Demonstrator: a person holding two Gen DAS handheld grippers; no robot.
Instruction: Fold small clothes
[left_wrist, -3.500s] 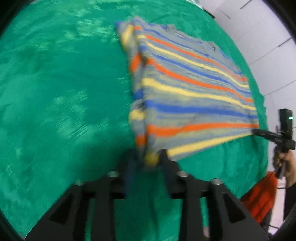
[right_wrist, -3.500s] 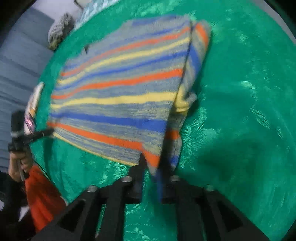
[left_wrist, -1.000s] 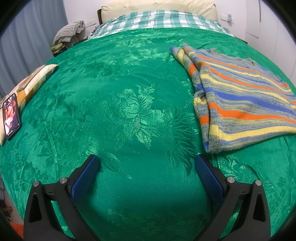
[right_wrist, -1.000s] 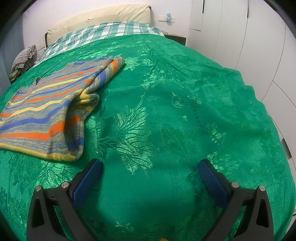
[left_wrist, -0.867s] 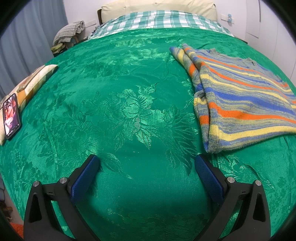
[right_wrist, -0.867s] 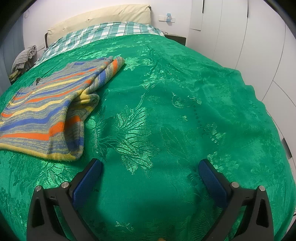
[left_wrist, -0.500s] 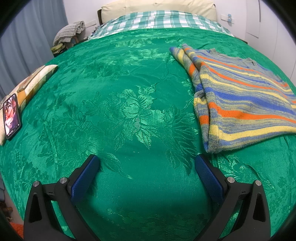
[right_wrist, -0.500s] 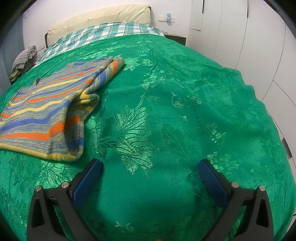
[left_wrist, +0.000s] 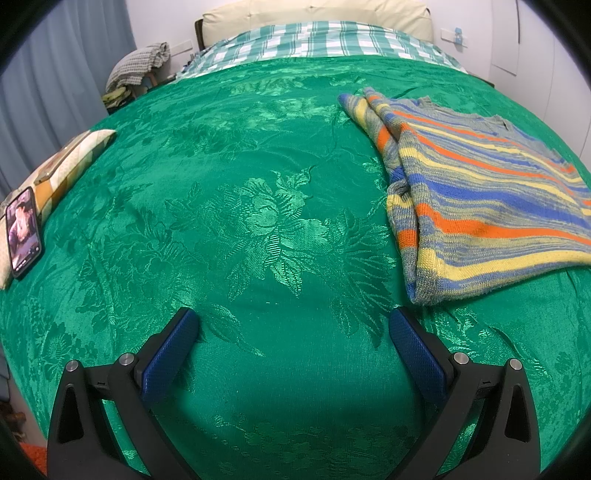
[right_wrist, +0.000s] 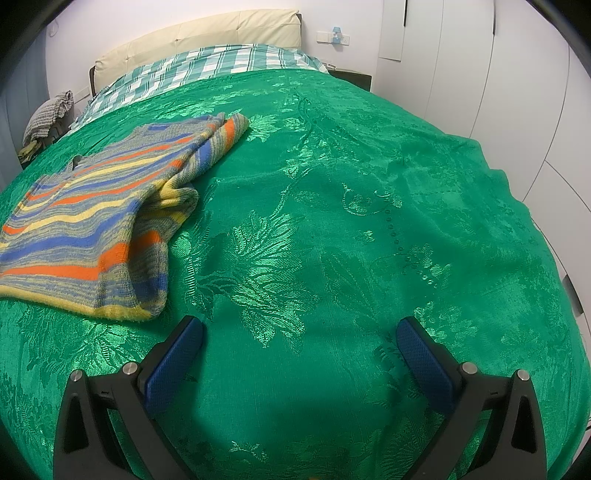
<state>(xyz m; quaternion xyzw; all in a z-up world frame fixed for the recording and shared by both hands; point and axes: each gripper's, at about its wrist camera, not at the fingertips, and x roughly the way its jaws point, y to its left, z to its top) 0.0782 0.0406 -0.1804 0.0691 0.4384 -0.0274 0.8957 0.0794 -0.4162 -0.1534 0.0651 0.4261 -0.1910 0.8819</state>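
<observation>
A small knitted sweater (left_wrist: 476, 206) with grey, blue, orange and yellow stripes lies folded flat on the green bedspread (left_wrist: 258, 221). It sits at the right in the left wrist view and at the left in the right wrist view (right_wrist: 92, 225). My left gripper (left_wrist: 293, 325) is open and empty, low over the bedspread, to the left of the sweater's near corner. My right gripper (right_wrist: 299, 332) is open and empty, to the right of the sweater's near corner. Neither gripper touches the sweater.
A phone (left_wrist: 23, 230) with a lit screen lies on a patterned cushion (left_wrist: 62, 166) at the bed's left edge. A checked sheet (left_wrist: 314, 40) and a beige headboard (right_wrist: 199, 37) are at the far end. White wardrobe doors (right_wrist: 498, 74) stand to the right.
3.5 s ago both grippers were shut on the sweater's lower corners. Now both are open and pulled back, and the sweater lies on the bed. Nothing has moved in the last second.
</observation>
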